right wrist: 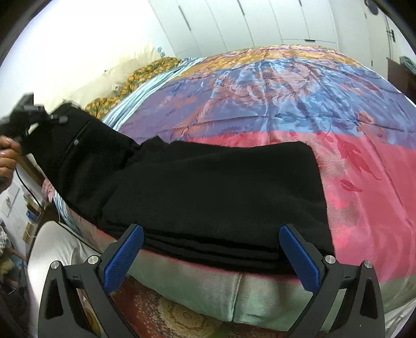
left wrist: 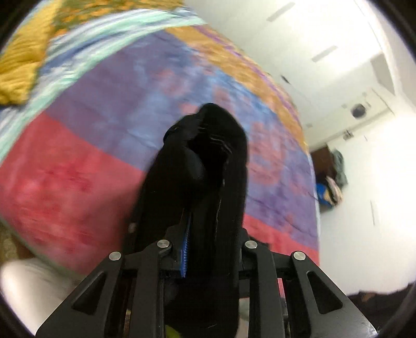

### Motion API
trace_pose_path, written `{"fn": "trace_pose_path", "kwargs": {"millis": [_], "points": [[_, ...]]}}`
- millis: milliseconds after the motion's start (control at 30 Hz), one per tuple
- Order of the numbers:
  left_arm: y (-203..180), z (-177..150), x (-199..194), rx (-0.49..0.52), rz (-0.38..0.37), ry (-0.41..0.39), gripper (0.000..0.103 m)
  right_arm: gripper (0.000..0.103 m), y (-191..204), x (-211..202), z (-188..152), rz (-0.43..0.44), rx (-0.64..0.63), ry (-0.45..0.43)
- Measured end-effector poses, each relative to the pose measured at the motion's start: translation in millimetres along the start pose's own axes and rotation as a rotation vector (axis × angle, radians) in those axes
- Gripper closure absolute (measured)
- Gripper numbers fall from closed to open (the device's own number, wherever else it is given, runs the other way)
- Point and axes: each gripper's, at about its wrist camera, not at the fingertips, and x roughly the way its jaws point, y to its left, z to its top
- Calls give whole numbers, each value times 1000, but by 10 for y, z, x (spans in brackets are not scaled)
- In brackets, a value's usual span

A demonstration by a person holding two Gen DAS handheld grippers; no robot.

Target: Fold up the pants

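Observation:
Black pants (right wrist: pixel 208 187) lie partly folded on the bed's near edge, the legs stacked in layers in front of my right gripper (right wrist: pixel 210 249), which is open and empty just short of the fold. My left gripper (left wrist: pixel 205 234) is shut on the waistband end of the pants (left wrist: pixel 202 166) and holds it lifted above the bed. In the right wrist view the left gripper (right wrist: pixel 23 109) shows at the far left with the raised waistband end and a hand behind it.
The bed carries a patterned bedspread (right wrist: pixel 312 98) in pink, blue and purple. Yellow patterned bedding (left wrist: pixel 20 65) lies at the head end. White wardrobes (right wrist: pixel 260 23) stand behind. A patterned rug (right wrist: pixel 169 309) lies below the bed edge.

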Motion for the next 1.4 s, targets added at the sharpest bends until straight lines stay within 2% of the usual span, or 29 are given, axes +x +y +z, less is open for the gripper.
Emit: {"fn": "trace_pose_path", "kwargs": {"millis": [67, 133, 200, 233, 267, 333, 367, 400, 467, 500, 567, 633, 700, 733, 767, 833, 867, 900, 933, 1033, 1067, 1167, 1267, 1400], "points": [[-332, -128, 251, 41, -15, 22, 82, 0, -67, -69, 17, -15, 20, -27], [-694, -347, 634, 117, 8, 53, 78, 0, -213, -169, 20, -42, 64, -60], [-998, -536, 1093, 167, -18, 109, 66, 0, -376, -229, 22, -60, 125, -82], [-1092, -635, 1308, 180, -47, 152, 54, 0, -461, -258, 25, -67, 159, -93], [-1179, -723, 1486, 190, -73, 197, 47, 0, -595, -306, 24, -80, 215, -115], [-1316, -878, 1775, 228, -85, 289, 47, 0, -765, -370, 26, -92, 282, -142], [-1350, -930, 1805, 240, -80, 312, 48, 0, -877, -421, 25, -101, 327, -162], [-1378, -954, 1737, 255, -111, 314, 48, 0, -932, -458, 24, -103, 349, -175], [-1354, -887, 1455, 305, -152, 263, 45, 0, -1066, -605, 1, -101, 405, -230], [-1330, -851, 1331, 329, -146, 232, 44, 0, -1133, -702, -7, -84, 433, -270], [-1186, -714, 1005, 382, -84, 125, 38, 0, -1190, -787, 26, -45, 455, -304], [-866, -572, 709, 390, 19, 5, 37, 0, -1207, -783, 136, 55, 444, -299], [-522, -532, 590, 377, 133, -76, 41, 0, -1152, -675, 301, 175, 401, -231], [-343, -550, 617, 368, 196, -90, 46, 0, -1102, -577, 406, 247, 371, -178], [-223, -594, 685, 362, 226, -79, 60, 0, -1066, -463, 503, 316, 350, -119], [7, -757, 988, 353, 245, 12, 73, 0, -980, -250, 638, 432, 323, -11], [47, -827, 1167, 355, 248, 60, 81, 3, -928, -88, 707, 494, 315, 72], [87, -929, 1321, 371, 245, 101, 83, 5, -883, 87, 774, 539, 307, 146], [89, -1011, 1418, 392, 251, 109, 83, 8, -846, 266, 823, 567, 291, 220], [84, -1077, 1462, 393, 232, 85, 83, 28, -774, 577, 870, 520, 221, 339], [87, -1048, 1451, 383, 222, 91, 83, 30, -748, 704, 878, 512, 193, 389], [124, -1012, 1484, 368, 200, 104, 83, 35, -689, 891, 885, 520, 141, 465], [187, -1010, 1479, 353, 176, 102, 83, 35, -649, 1001, 898, 460, 83, 499], [186, -1033, 1461, 343, 166, 95, 83, 43, -582, 1017, 914, 579, 46, 504]]}}
